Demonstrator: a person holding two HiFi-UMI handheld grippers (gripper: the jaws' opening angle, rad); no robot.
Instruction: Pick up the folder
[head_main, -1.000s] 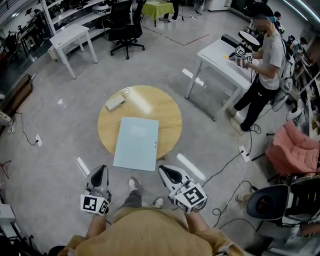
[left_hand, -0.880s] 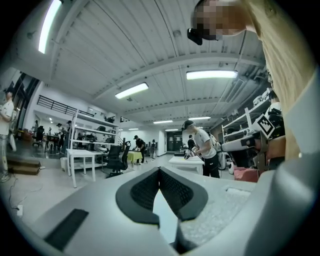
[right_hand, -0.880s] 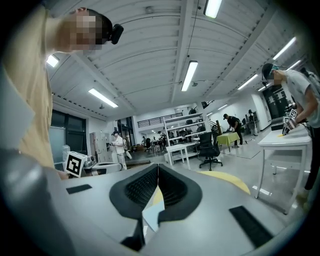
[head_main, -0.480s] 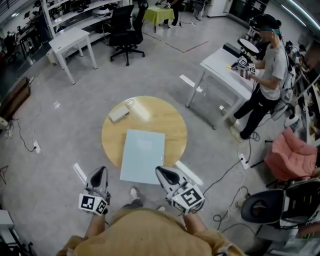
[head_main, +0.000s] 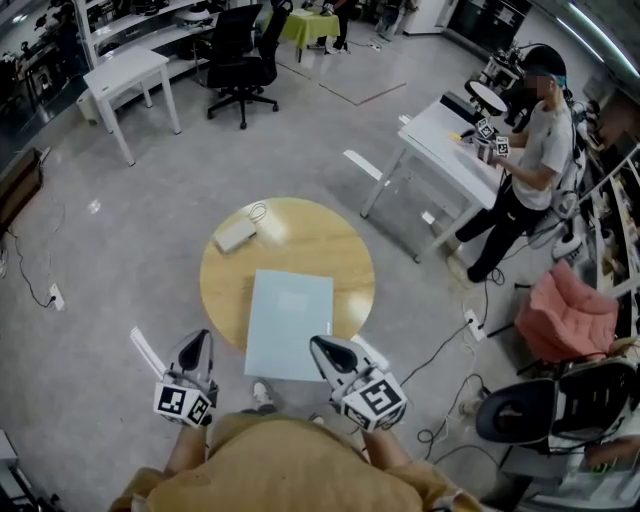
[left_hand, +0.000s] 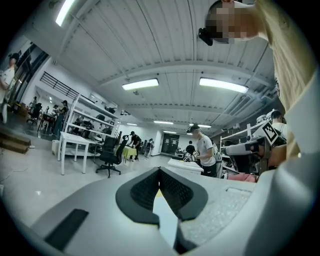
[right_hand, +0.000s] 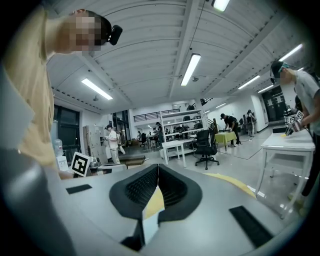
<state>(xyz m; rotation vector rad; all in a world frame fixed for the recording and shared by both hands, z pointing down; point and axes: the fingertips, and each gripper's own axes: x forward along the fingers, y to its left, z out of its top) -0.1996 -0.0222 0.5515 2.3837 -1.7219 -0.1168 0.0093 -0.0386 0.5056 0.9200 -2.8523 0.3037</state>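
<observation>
- I see my left gripper (head_main: 196, 345) with jaws together and empty, at the folder's (head_main: 289, 322) 8 o'clock.
- The right gripper (head_main: 325, 350) is likewise closed and empty, at its 5 o'clock.
- The folder overhangs the round table (head_main: 310, 225) at its 6 o'clock edge.

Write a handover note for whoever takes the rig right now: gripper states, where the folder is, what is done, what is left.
Left gripper: jaws shut, empty, held off the table's near left side.
Right gripper: jaws shut, empty, its tip over the folder's near right corner in the head view; no grip.
Folder: flat on the round table, its near edge hanging past the rim toward the person. A small white device sits at the far left.
Done: nothing yet; folder untouched.
Left: open the jaws, take the overhanging edge, lift.
</observation>
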